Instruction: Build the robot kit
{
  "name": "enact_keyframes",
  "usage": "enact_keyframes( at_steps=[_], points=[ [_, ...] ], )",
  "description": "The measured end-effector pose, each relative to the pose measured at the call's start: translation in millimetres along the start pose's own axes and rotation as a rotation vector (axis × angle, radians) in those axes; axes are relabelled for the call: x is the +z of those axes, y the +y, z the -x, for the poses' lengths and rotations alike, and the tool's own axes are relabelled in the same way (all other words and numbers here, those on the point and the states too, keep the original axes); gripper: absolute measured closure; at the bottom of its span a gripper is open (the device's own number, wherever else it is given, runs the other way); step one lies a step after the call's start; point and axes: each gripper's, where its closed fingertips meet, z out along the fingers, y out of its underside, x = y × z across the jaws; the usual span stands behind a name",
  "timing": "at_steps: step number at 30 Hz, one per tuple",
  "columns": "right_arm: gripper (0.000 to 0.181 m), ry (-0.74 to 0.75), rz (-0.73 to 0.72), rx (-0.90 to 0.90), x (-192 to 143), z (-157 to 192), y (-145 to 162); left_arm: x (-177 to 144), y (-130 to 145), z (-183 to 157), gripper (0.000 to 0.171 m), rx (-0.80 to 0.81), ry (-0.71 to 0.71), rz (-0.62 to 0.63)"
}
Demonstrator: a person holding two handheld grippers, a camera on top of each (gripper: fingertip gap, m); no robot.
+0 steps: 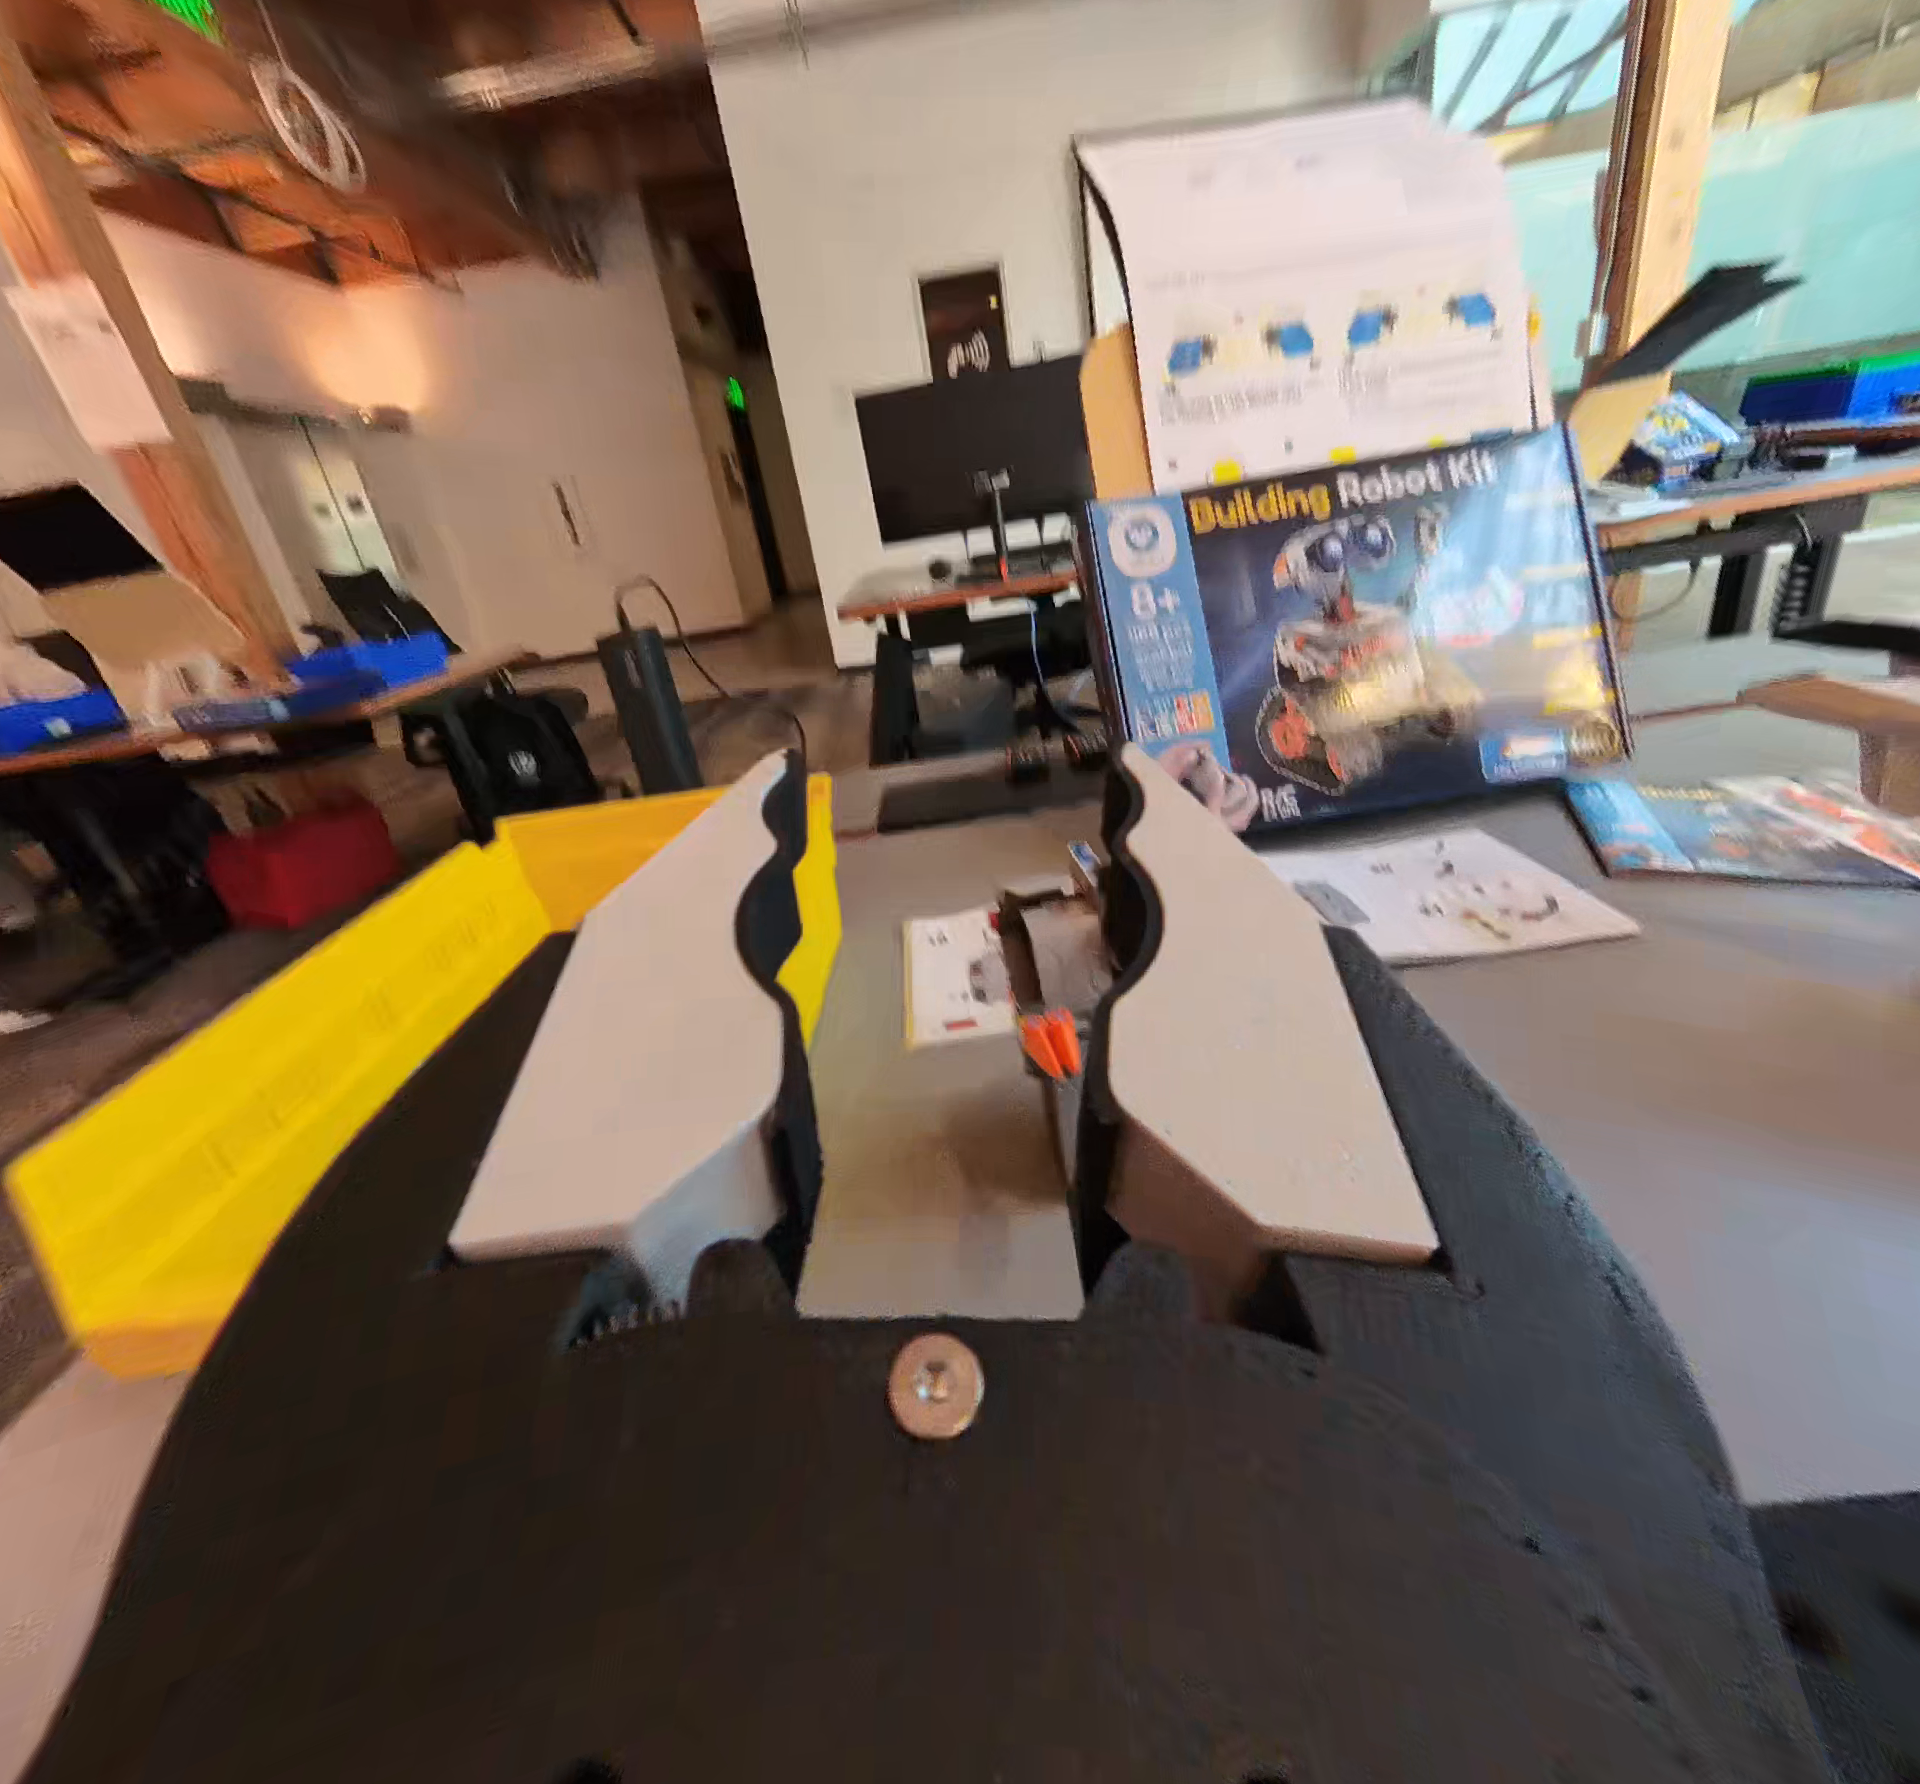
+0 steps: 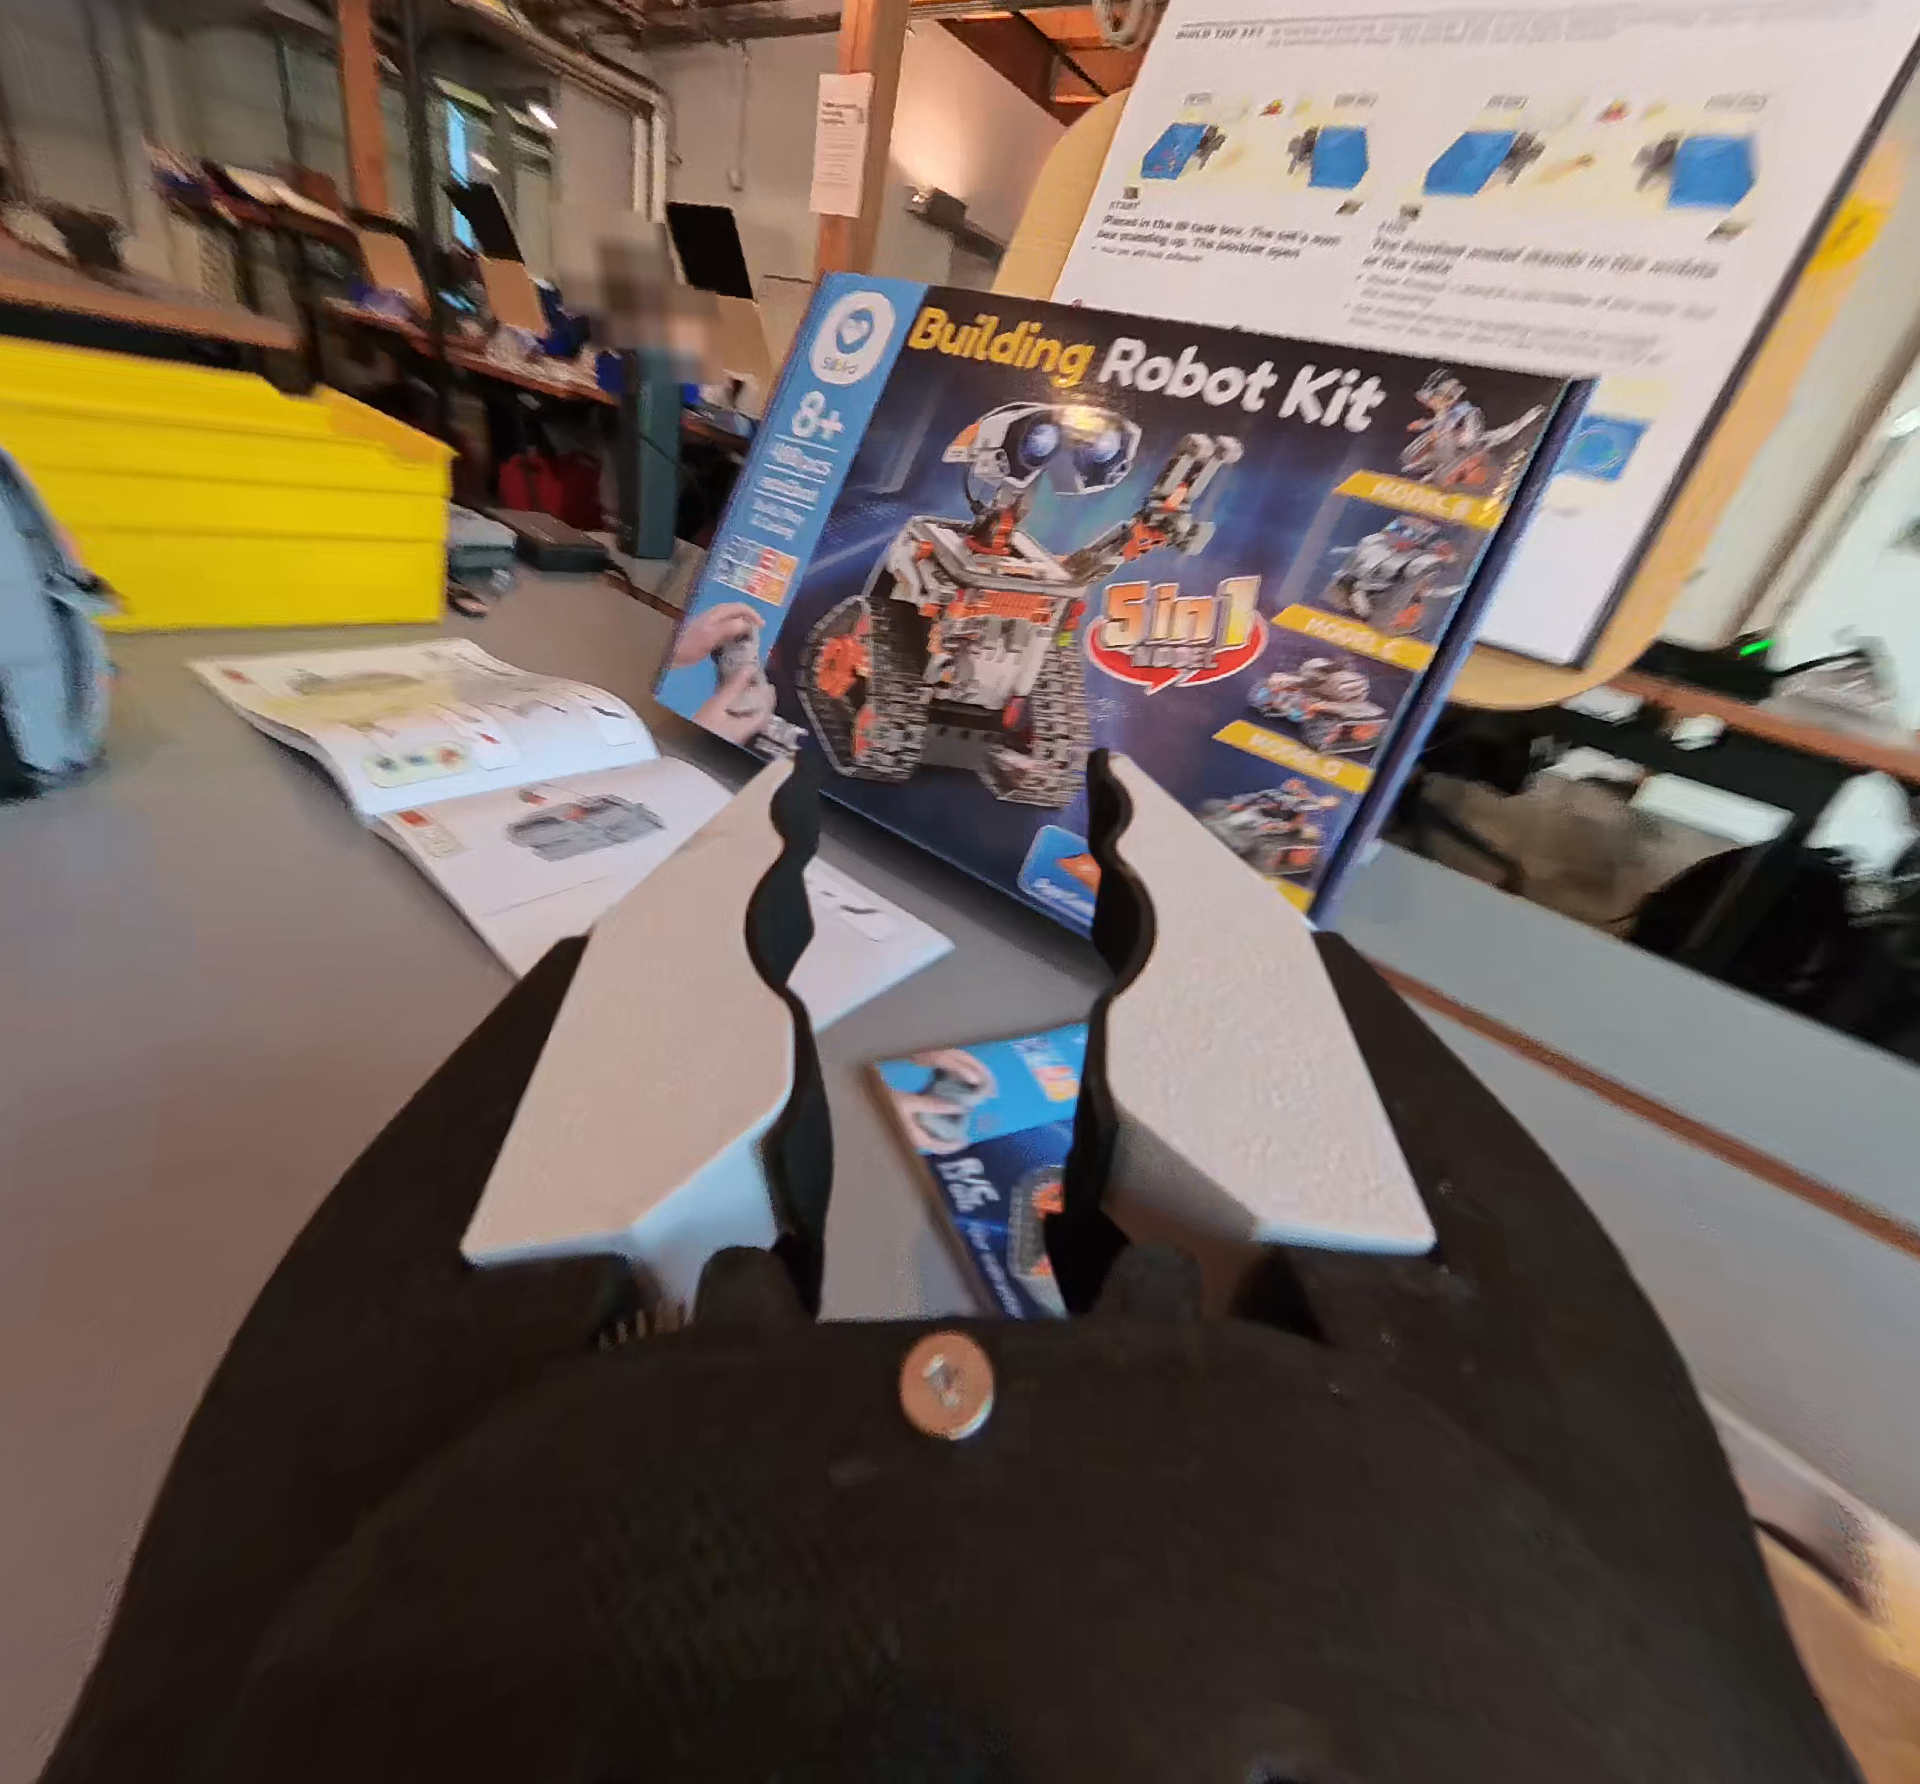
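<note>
**Bright room, blurred pictures**

Daylight comes from the windows (image 1: 1787, 72) at right. Both views are smeared by motion blur, strongest at the bent wide-angle edges. The kit box (image 2: 1122, 612) shows slight glare; shadows on the table (image 1: 1558, 1163) are soft.

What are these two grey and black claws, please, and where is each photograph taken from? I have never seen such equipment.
Each claw is a hand-held two-finger gripper with a camera looking along its fingers. One photograph comes from the left gripper, the other from the right gripper. Both are open and hold nothing. On the grey table stand a toy robot box and yellow bins; an open instruction booklet and a blue booklet lie flat. A small part with orange pieces lies before the left gripper.
</note>
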Motion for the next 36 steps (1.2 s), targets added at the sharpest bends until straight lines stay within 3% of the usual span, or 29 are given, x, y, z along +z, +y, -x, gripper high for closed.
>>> enact_keyframes(
  at_steps=[5,10,13,15,18,23,28,36],
  points=[
    [0.138,-0.053,0.009,0.160,0,-3,6,-8,-18,27,0.092,-0.060,0.012,0.010],
    [0.140,-0.047,0.067,0.018,7,4,17,-8,-10,69,0.077,0.023,-0.043,0.103],
    [0.143,-0.058,0.088,-0.078,10,12,21,3,-3,94,0.076,0.044,-0.036,0.170],
    [0.144,-0.061,0.107,-0.110,11,14,24,16,10,105,0.089,0.050,0.042,0.252],
    [0.145,-0.057,0.119,-0.109,12,13,27,37,48,120,0.115,0.043,0.196,0.484],
    [0.153,-0.066,0.130,-0.134,13,16,29,70,102,160,0.147,0.066,0.284,0.771],
    [0.156,-0.046,0.155,-0.177,15,15,33,93,144,183,0.149,0.092,0.301,0.957],
    [0.161,0.002,0.194,-0.183,18,7,39,112,189,197,0.142,0.144,0.331,1.107]
  ],
)
